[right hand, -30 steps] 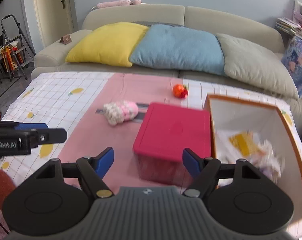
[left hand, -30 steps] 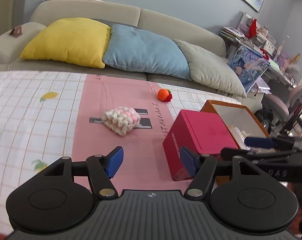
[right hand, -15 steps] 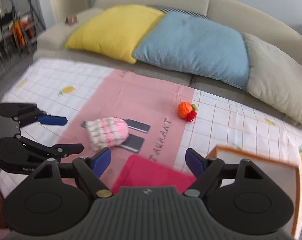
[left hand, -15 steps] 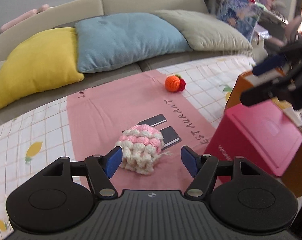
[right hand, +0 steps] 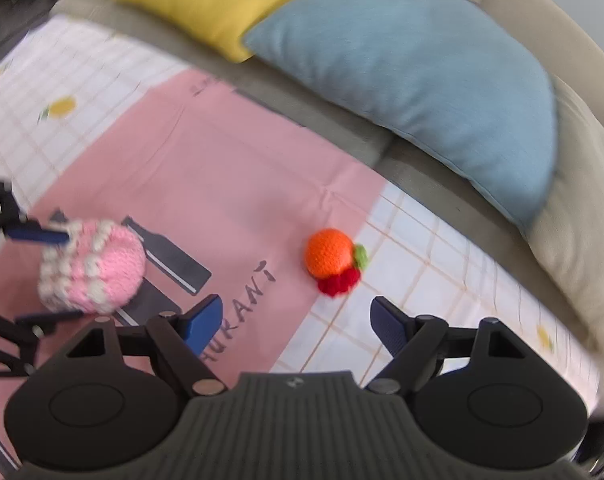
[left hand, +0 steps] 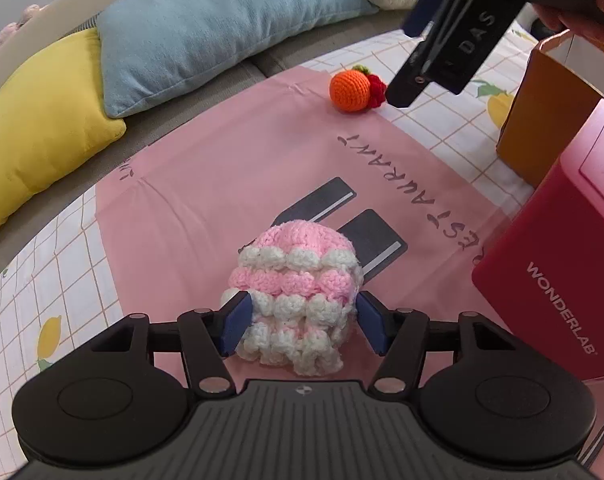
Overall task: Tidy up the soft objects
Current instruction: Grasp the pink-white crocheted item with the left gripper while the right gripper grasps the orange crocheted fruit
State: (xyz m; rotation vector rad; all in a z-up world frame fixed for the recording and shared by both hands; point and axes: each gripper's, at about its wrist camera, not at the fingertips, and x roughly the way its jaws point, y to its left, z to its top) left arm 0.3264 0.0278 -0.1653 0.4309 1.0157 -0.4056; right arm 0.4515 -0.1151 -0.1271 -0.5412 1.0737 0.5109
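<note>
Here, the left gripper [left hand: 300,322] straddles a pink-and-white crocheted piece [left hand: 296,296] lying on the pink mat [left hand: 206,184] in the middle of the checked tablecloth [left hand: 50,280]. Its jaws are closing, the blue pads [left hand: 235,322] just beside the yarn on either side; whether they already press on it cannot be told. The piece partly covers two dark rectangles printed on the mat.

Further back, at the far edge of the mat where pink meets the white check, sits an orange crocheted ball [right hand: 329,257] with a green leaf and a red ruffle. The right gripper [right hand: 298,324] hangs above the cloth just short of the ball, its jaws wide apart with nothing between them. In the left wrist view one of its fingers reaches down close beside the ball's red ruffle; contact cannot be told.

Toward the right edge of the table stands a red box [left hand: 558,264] marked WONDERLAB, with an orange cardboard box [left hand: 542,120] right behind it. Beyond the table's far edge, a yellow cushion [left hand: 34,136] and a blue cushion [left hand: 206,28] lean on a beige sofa [right hand: 582,208].
</note>
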